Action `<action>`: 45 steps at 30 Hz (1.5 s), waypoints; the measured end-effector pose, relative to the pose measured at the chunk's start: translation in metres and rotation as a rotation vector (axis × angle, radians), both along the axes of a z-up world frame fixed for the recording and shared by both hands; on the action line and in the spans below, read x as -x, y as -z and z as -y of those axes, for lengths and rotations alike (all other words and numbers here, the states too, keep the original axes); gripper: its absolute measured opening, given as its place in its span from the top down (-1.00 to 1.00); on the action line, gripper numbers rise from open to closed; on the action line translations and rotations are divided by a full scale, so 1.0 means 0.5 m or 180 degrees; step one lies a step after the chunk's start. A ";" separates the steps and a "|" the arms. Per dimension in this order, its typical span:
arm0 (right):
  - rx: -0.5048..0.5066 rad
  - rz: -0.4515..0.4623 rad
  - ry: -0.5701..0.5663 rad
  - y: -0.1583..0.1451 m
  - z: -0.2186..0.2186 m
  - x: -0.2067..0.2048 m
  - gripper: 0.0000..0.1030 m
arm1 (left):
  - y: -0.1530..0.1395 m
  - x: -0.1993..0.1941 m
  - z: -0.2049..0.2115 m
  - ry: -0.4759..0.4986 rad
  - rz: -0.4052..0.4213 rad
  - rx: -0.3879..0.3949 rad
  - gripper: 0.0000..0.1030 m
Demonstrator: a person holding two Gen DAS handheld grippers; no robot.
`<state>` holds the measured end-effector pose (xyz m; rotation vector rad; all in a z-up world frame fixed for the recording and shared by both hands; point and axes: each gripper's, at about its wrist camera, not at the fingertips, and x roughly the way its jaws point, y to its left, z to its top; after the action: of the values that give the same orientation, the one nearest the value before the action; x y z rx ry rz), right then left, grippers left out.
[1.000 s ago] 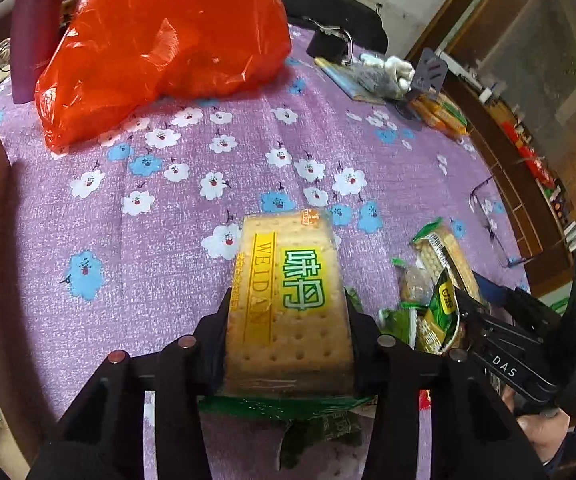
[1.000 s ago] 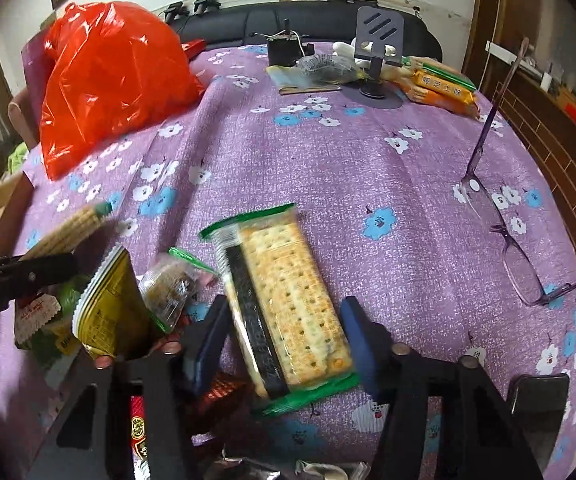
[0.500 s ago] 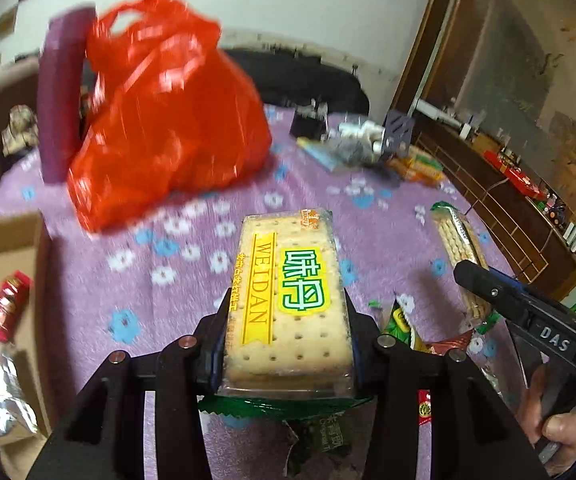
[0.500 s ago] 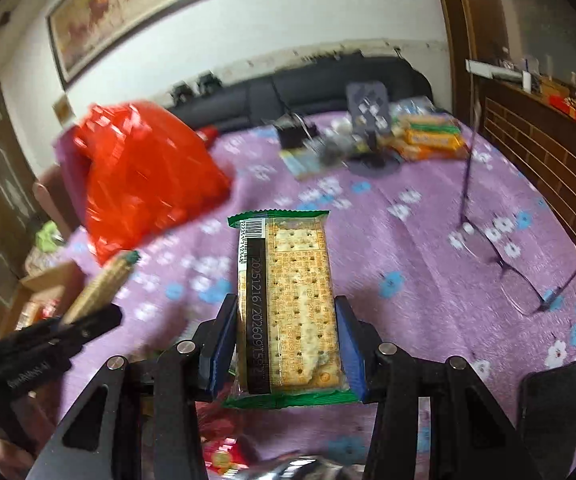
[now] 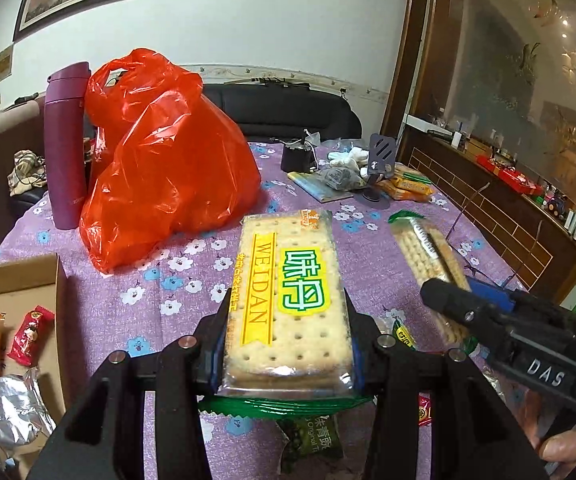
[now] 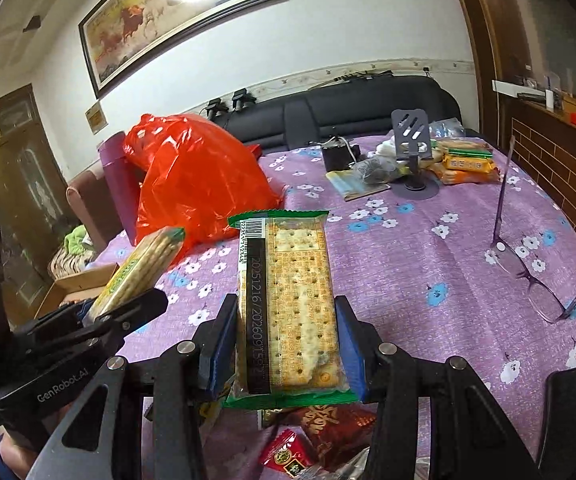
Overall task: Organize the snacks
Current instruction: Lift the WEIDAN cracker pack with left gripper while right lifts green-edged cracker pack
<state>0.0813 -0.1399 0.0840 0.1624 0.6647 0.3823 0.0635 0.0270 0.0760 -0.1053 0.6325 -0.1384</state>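
Observation:
My left gripper [image 5: 288, 344] is shut on a cracker pack [image 5: 288, 300] with a yellow and green label, held above the purple flowered tablecloth [image 5: 167, 300]. My right gripper [image 6: 285, 340] is shut on a second cracker pack [image 6: 288, 312], barcode side up, also lifted. Each pack shows edge-on in the other view: the right one [image 5: 428, 256] and the left one [image 6: 139, 268]. Loose snack packets lie under the grippers [image 6: 328, 428]. A cardboard box [image 5: 19, 292] at the left holds several snacks.
A red plastic bag [image 5: 167, 168] and a purple flask [image 5: 65, 144] stand at the back left. A phone stand [image 6: 412, 148], snack packs [image 6: 464, 164] and clutter sit at the far edge. Glasses [image 6: 528, 272] lie at the right. A black sofa [image 6: 368, 112] stands behind.
Both grippers have risen from the table with their cracker packs and tilted up, so the room and wall now show. The right gripper closed on its pack.

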 end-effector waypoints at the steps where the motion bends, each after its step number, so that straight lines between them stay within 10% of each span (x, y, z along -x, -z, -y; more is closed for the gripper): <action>1: 0.0005 -0.0002 -0.0008 0.001 -0.001 0.001 0.02 | 0.000 0.000 0.000 0.0005 0.0001 -0.0001 0.14; 45: -0.0048 0.0006 -0.0119 0.006 -0.022 0.012 0.02 | -0.035 0.028 -0.019 -0.0055 0.0215 0.0066 0.14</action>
<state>0.0751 -0.1290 0.0809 0.1642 0.6639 0.4235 0.0496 0.0364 0.0937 -0.1254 0.5627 -0.1314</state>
